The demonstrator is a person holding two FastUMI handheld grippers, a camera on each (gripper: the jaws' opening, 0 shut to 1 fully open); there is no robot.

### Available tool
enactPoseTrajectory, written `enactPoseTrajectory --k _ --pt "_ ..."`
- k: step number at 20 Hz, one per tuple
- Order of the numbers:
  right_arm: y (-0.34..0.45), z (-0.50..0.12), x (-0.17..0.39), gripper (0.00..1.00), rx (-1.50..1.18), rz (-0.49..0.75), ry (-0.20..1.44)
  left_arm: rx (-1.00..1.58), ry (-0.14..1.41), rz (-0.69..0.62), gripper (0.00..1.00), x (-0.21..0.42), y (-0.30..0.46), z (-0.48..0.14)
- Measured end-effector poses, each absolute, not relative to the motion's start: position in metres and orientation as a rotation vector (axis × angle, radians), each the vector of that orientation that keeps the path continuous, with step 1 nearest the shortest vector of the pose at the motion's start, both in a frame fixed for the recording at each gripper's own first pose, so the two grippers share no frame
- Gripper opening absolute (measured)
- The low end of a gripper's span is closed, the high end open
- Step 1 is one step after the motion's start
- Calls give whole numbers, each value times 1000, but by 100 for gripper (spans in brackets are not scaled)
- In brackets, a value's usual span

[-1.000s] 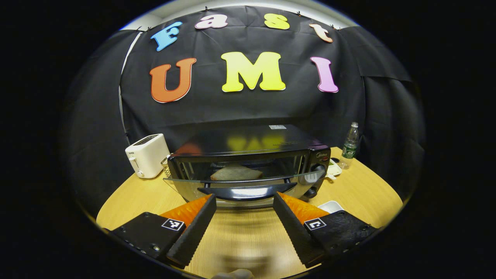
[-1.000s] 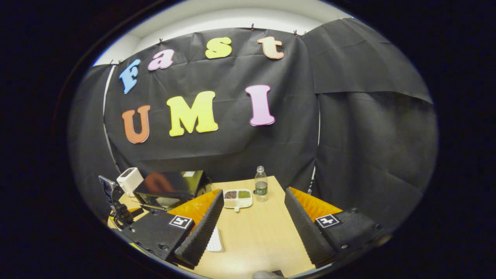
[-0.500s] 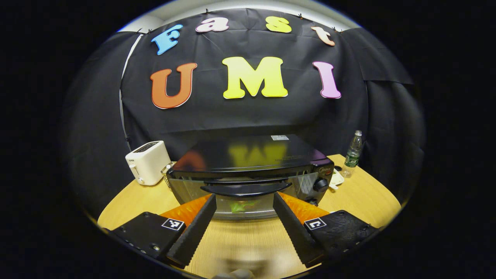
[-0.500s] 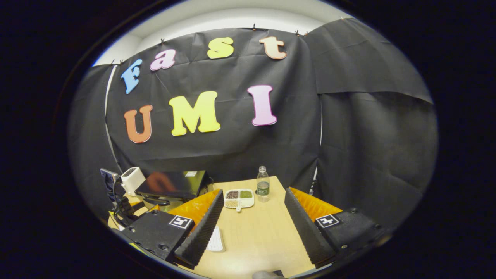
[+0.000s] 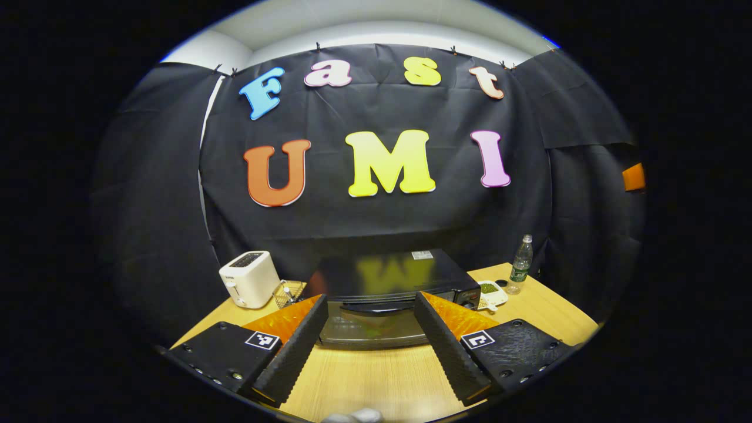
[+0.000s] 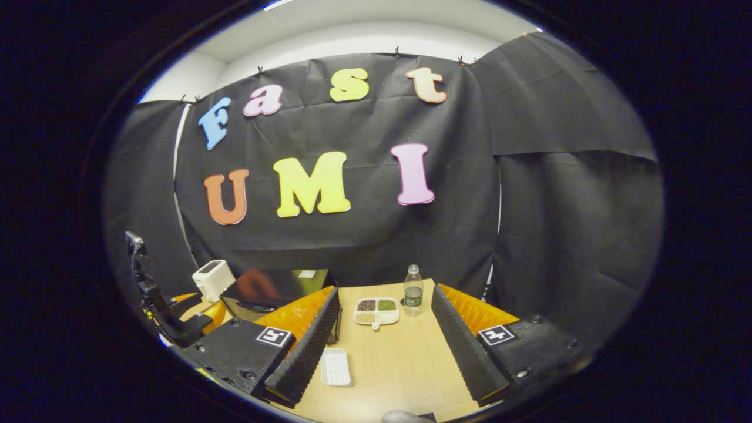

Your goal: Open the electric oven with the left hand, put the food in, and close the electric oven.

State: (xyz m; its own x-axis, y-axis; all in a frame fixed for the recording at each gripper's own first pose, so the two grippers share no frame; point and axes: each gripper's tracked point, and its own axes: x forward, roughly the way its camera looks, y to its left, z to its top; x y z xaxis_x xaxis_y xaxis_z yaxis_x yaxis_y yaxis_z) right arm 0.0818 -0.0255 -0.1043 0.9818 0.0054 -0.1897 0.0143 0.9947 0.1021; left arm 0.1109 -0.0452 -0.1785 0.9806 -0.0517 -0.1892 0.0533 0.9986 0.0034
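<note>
Left gripper (image 5: pixel 370 338) fingers spread, holding nothing; electric oven (image 5: pixel 390 296) sits on the desk (image 5: pixel 376 382) just beyond the fingertips, door shut. Its white top sticker is too small to read. Right gripper (image 6: pixel 385 346) fingers released too, bottle (image 6: pixel 413 291) and divided dish (image 6: pixel 376 310) ahead between them

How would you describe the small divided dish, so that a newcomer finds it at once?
Start at the black oven on the wooden table. To its right, beside the water bottle, lies the white divided dish. Unlike the plain white tray nearer the camera, its compartments hold dark, green and pale grains.
</note>
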Motion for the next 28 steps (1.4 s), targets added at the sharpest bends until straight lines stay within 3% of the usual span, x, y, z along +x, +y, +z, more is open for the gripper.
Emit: enactPoseTrajectory --k 1,2,5,6,7,8,9,16,17,18,22,23,24,25,28 --pt "-19 -99 77 90 104 6 178 7 169 -48 96 102 -41 -164" --pt "-13 -96 75 100 103 17 166 4 149 -41 96 95 -38 -150" --pt "4 -85 72 100 98 46 134 -13 105 -13 96 73 -23 -111" --pt "10 -81 70 91 99 57 125 -13 98 -10 96 67 -20 -101" --pt "15 -77 69 100 99 66 112 -17 85 -5 96 59 -19 -91" --pt "20 -77 67 90 95 73 108 -21 74 -6 96 55 -17 -80" --pt "22 -76 64 100 89 75 106 -25 61 -8 96 49 -17 -71" --pt "33 -61 48 100 86 81 62 -17 2 -17 96 30 -13 -29" --pt "30 -58 46 90 82 71 54 -24 4 -23 96 27 -17 -28" --pt "30 -56 44 100 79 66 46 -27 1 -27 96 26 -18 -25" --pt "27 -46 37 100 76 50 18 -26 9 -21 96 22 -16 -21" --pt "27 -43 36 90 73 48 12 -27 3 -25 96 22 -18 -17" --pt "26 -43 35 100 74 44 8 -25 1 -24 96 21 -17 -16" --pt "26 -41 34 90 79 41 5 -23 1 -26 96 21 -16 -16" --pt "25 -38 33 90 81 34 -2 -20 -6 -27 96 20 -15 -11"
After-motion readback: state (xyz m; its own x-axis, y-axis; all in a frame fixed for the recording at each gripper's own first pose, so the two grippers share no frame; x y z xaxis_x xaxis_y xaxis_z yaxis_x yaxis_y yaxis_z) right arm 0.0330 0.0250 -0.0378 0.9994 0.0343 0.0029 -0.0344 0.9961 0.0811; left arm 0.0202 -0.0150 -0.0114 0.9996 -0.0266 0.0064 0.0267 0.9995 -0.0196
